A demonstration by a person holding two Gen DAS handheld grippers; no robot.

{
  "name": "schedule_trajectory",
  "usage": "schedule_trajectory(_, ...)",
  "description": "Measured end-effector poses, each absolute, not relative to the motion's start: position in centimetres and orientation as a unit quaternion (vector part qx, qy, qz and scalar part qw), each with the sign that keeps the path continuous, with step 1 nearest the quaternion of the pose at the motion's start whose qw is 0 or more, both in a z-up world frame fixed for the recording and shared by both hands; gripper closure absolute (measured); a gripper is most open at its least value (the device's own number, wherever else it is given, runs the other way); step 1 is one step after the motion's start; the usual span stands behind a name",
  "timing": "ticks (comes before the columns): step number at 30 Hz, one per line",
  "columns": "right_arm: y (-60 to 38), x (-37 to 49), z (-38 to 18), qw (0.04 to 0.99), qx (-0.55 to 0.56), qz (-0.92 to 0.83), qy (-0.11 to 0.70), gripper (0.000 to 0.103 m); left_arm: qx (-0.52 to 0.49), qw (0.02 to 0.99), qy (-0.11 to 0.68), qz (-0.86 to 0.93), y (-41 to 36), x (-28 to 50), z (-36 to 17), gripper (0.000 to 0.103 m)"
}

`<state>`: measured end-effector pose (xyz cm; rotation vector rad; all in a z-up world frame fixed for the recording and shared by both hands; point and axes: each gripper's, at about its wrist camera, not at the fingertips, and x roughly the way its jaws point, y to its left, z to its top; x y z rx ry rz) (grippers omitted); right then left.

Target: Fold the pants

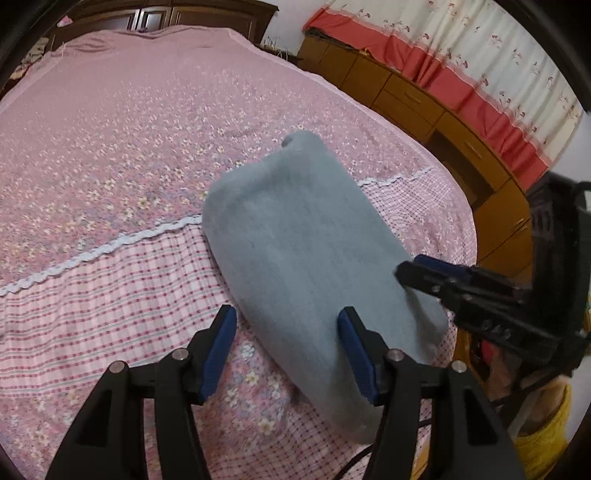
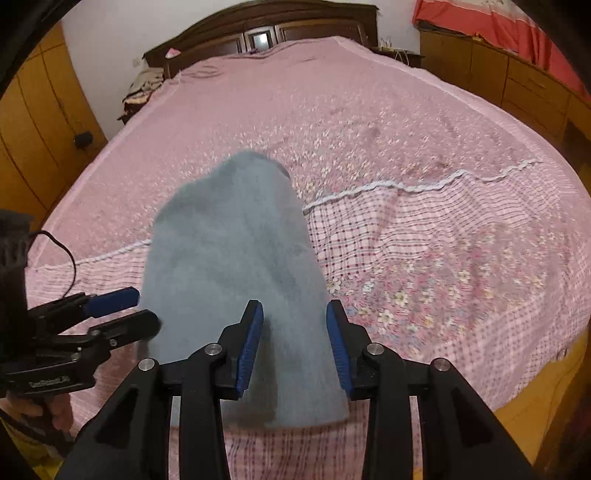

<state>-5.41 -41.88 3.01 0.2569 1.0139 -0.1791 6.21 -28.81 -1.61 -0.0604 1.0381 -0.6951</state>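
With both grippers' jaws parted and empty, lift clear of the folded pants (image 1: 314,251) without snagging them.

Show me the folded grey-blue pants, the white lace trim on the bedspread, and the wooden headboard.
Folded grey-blue pants (image 1: 306,236): left wrist view, middle of top layer.
White lace trim (image 2: 424,186): right wrist view, wavy stretch.
Wooden headboard (image 2: 306,14): right wrist view, top rail.
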Motion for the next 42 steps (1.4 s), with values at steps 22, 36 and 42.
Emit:
schedule_trajectory(22,-45.0,-4.1,-1.6,0.845,0.224,-0.029,0.486,0.044,-0.039,0.799,0.503,-0.327,-33.1,9.2,-5.4,0.028)
schedule_trajectory(36,-43.7,-4.9,0.1,0.842,0.221,-0.009,0.492,0.067,-0.053,0.794,0.504,-0.336,-31.9,9.3,-5.2,0.034)
schedule_trajectory(42,-43.6,-4.0,-1.6,0.835,0.226,-0.011,0.502,0.062,-0.043,0.794,0.504,-0.336,-32.4,9.9,-6.0,0.034)
